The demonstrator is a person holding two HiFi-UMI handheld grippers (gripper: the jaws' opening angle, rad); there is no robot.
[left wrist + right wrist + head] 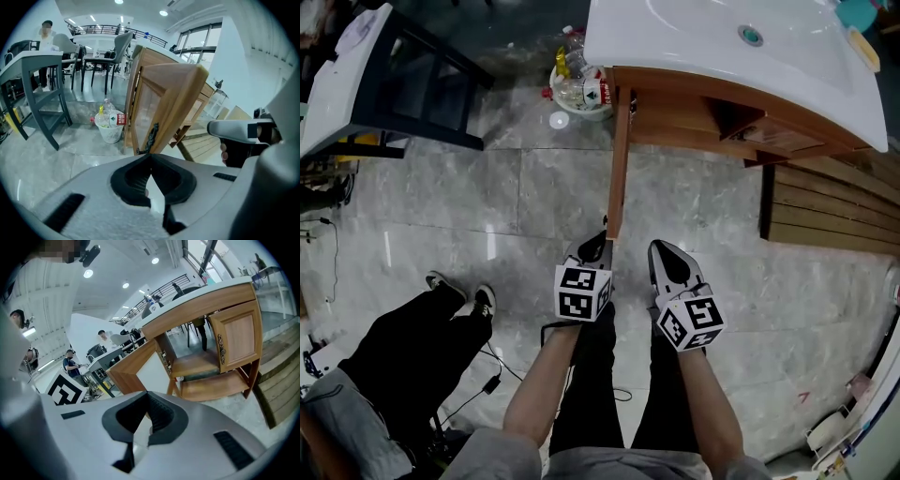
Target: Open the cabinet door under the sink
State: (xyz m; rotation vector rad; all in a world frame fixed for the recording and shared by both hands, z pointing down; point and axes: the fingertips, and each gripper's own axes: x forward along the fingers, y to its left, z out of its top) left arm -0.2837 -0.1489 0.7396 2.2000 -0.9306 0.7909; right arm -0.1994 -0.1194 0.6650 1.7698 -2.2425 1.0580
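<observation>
Cabinet door (pixel 619 159) of pale wood, swung out wide from the cabinet under the white sink (pixel 722 56), seen edge-on from above as a narrow strip running down toward both grippers. Hangs over the grey stone floor (pixel 441 197), free edge nearest the person.

Left gripper (pixel 600 242) right at that free edge, jaws closed together, tips just under the door's dark metal handle (pixel 153 135). Nothing visible between the jaws, and unclear whether the tips touch the wood.

Right gripper (pixel 662 247) just beside the left one, clear of the door, jaws also together and empty, pointing into the opened cabinet.

Inside the cabinet, a bare wooden shelf (pixel 199 363). Second door (pixel 240 336) with a matching dark handle at the cabinet's far side.

White bin (pixel 577 94) holding bottles on the floor beside the cabinet, behind the open door. Stack of wooden boards (pixel 830 211) on the floor to the right. Legs of a seated person (pixel 422 337) in black trousers at lower left.
</observation>
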